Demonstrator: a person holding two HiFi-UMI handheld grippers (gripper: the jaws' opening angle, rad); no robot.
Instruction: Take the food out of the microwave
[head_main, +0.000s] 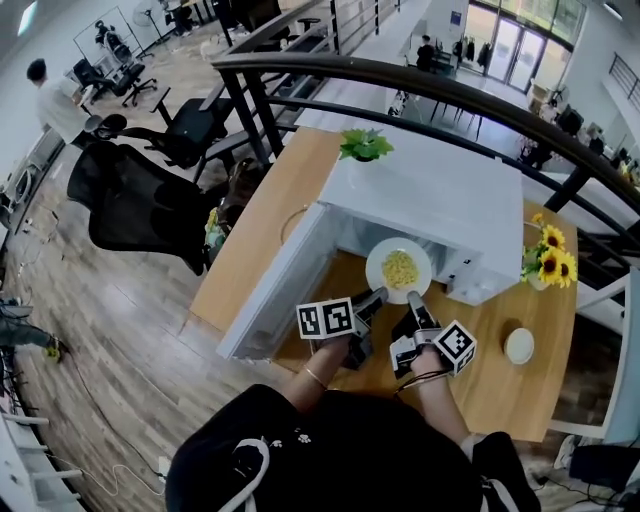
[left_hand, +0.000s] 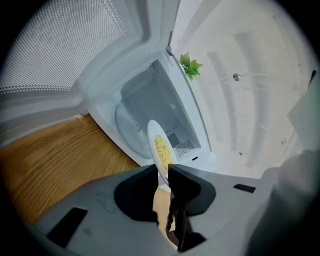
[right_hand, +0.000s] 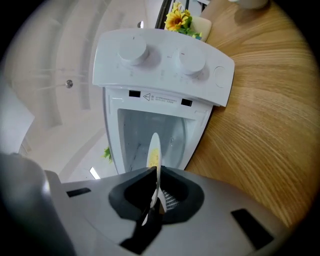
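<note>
Left gripper (left_hand: 161, 172) and right gripper (right_hand: 156, 175), side by side, each with its jaws clamped on the near rim of a white plate (head_main: 378, 258). The plate carries a heap of yellow food (head_main: 400, 269) and is at the open mouth of the white microwave (head_main: 440, 195), above the wooden table (head_main: 250, 235). The microwave door (head_main: 275, 290) stands wide open on the left gripper's side. A green plant (head_main: 364, 145) is behind the microwave, sunflowers (head_main: 550, 262) are beside it on the right gripper's side, and a small white dish (head_main: 519, 345) lies before it.
</note>
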